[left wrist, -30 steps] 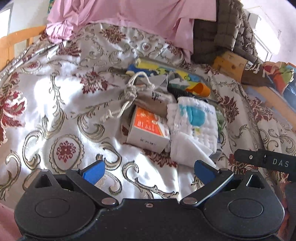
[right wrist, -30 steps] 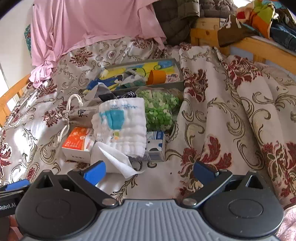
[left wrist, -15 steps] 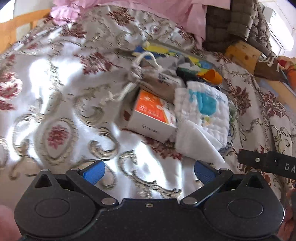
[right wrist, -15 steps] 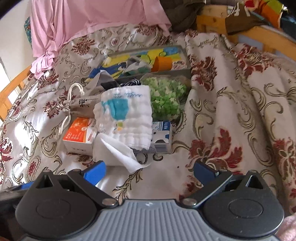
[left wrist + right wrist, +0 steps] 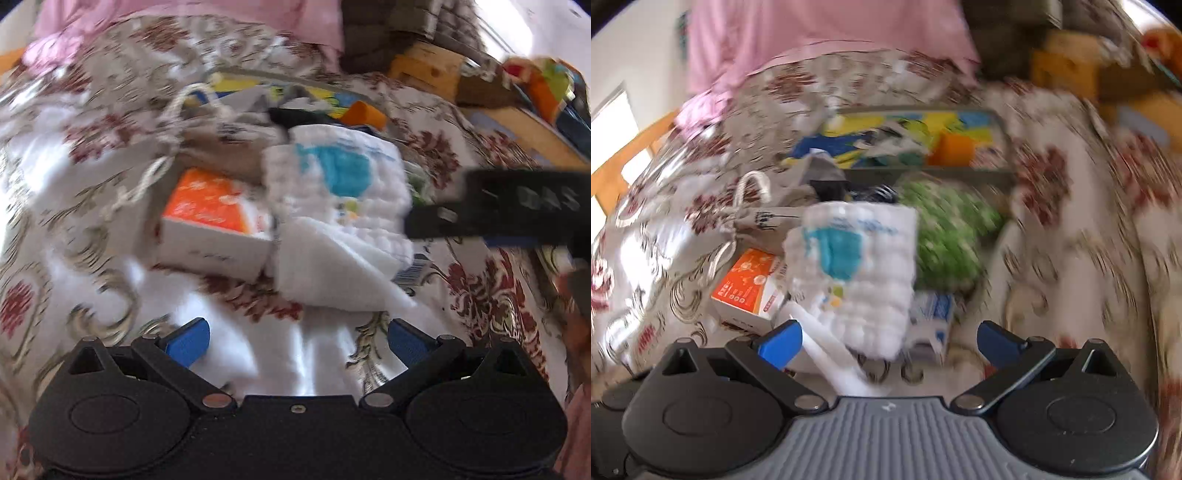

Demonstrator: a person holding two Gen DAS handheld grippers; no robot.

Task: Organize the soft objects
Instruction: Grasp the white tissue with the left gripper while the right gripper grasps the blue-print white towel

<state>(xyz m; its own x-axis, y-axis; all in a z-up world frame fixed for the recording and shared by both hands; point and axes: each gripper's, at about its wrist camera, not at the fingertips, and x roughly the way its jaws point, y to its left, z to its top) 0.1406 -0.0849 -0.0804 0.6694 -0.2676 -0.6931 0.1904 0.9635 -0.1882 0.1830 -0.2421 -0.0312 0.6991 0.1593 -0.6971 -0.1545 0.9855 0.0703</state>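
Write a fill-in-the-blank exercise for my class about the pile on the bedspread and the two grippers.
1. The quilted white cloth bears a printed patch coloured ____.
2. The box left of that cloth has a top coloured ____.
3. The left gripper and right gripper both have jaws that are ____.
4. The fluffy bundle right of the cloth is coloured ____.

Missing words: blue; orange; open; green

Spread right gripper near quilted cloth

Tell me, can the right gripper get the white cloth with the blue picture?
Probably yes. The right gripper is open, and the cloth lies on top of the pile, straight ahead between its fingers. Nothing covers the cloth, though the picture is blurry.
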